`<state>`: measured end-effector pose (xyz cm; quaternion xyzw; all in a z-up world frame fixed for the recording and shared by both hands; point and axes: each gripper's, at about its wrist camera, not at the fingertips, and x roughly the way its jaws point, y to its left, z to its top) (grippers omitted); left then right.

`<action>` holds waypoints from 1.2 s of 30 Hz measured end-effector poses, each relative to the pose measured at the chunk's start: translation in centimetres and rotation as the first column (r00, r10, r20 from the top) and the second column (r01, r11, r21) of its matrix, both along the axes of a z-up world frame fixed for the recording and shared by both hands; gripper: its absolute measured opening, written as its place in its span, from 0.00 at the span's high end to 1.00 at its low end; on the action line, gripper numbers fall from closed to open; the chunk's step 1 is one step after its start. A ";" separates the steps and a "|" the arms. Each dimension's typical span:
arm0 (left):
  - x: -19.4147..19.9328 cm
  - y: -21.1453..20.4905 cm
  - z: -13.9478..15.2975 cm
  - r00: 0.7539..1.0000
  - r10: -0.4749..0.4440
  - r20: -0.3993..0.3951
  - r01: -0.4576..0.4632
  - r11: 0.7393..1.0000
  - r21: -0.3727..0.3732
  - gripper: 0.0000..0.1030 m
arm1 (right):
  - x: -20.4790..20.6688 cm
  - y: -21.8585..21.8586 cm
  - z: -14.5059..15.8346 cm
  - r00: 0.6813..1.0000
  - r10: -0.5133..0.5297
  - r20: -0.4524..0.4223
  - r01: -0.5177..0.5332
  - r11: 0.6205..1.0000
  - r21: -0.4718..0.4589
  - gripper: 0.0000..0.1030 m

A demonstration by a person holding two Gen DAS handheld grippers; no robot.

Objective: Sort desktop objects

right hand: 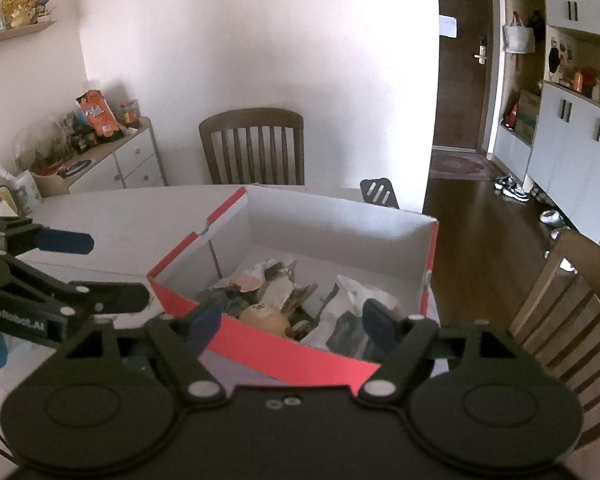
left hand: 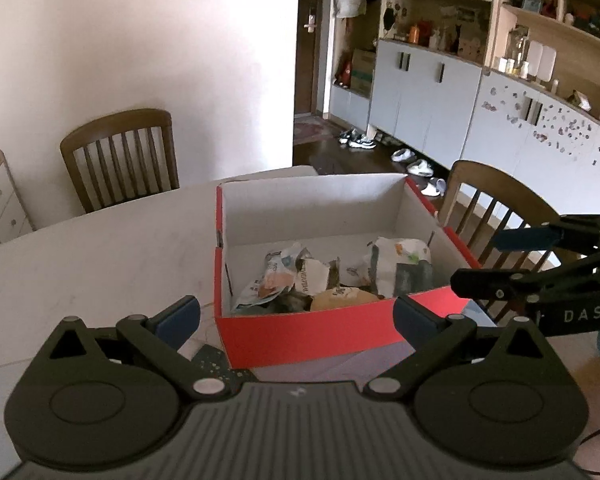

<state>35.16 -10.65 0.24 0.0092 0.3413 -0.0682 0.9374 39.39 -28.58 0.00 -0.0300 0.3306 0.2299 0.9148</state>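
Note:
A red cardboard box [left hand: 300,330] with a white inside stands on the white table [left hand: 100,260]. It holds several crumpled snack packets [left hand: 278,276] and a round tan bun-like item [left hand: 342,297]. My left gripper [left hand: 296,314] is open and empty, just in front of the box's near wall. My right gripper [right hand: 290,320] is open and empty, over the box's near right corner [right hand: 300,354]. The right gripper shows from the side in the left wrist view [left hand: 484,260], and the left gripper in the right wrist view [right hand: 112,268].
Wooden chairs stand at the far side [left hand: 120,160] and the right side [left hand: 496,208] of the table. A dark speckled object [left hand: 214,364] and a purple sheet [left hand: 340,364] lie under the box's near edge. A cluttered white cabinet [right hand: 112,160] stands at the left wall.

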 end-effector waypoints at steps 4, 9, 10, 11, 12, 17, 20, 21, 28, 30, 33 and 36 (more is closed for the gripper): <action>-0.8 -0.4 0.2 1.000 0.006 0.002 -0.006 1.000 0.027 0.00 | -0.8 -0.4 -0.1 1.000 -0.009 -0.002 0.009 1.000 0.004 0.24; -1.6 -1.2 0.6 0.999 0.026 0.023 -0.027 0.996 0.083 0.00 | -1.5 -0.8 -0.1 1.000 -0.019 -0.002 0.019 1.000 0.016 0.24; -1.7 -1.3 0.7 0.999 0.021 0.025 -0.023 0.996 0.088 0.00 | -1.6 -0.9 -0.1 1.000 -0.021 -0.003 0.021 1.000 0.018 0.24; -1.7 -1.3 0.8 1.000 0.016 0.026 -0.018 0.996 0.087 0.00 | -1.7 -0.9 -0.2 1.000 -0.023 -0.005 0.023 1.000 0.021 0.24; -1.8 -1.4 0.8 1.000 0.012 0.027 -0.015 0.996 0.085 0.00 | -1.8 -1.0 -0.2 1.000 -0.023 -0.007 0.023 0.999 0.023 0.24; -1.9 -1.8 0.3 1.000 0.002 0.001 -0.002 0.997 0.084 0.00 | -2.2 -0.9 -0.3 1.000 -0.021 -0.008 0.021 0.999 0.026 0.23; -2.1 -1.9 -0.1 1.000 -0.003 -0.014 0.004 0.997 0.083 0.00 | -2.5 -0.8 -0.3 1.000 -0.022 -0.003 0.022 0.999 0.023 0.23; -2.1 -1.9 -0.2 1.000 -0.006 -0.019 0.007 0.997 0.080 0.00 | -2.6 -0.8 -0.3 1.000 -0.023 -0.002 0.023 0.999 0.022 0.23; -2.2 -2.1 -0.7 0.999 -0.006 -0.038 0.009 0.997 0.076 0.00 | -2.8 -0.8 -0.6 0.999 -0.035 -0.009 0.035 0.999 0.017 0.23; -2.1 -2.1 -0.9 0.999 -0.005 -0.042 0.008 0.997 0.074 0.00 | -2.8 -0.9 -0.7 0.999 -0.038 -0.014 0.039 0.999 0.016 0.23; -2.0 -2.0 -1.0 0.999 0.007 -0.043 -0.004 0.997 0.077 0.00 | -2.6 -0.9 -0.8 0.999 -0.042 -0.019 0.042 0.999 0.014 0.23; -2.0 -2.0 -1.0 0.999 0.002 -0.046 0.001 0.998 0.065 0.00 | -2.5 -0.9 -0.9 0.999 -0.045 -0.024 0.045 0.999 0.013 0.23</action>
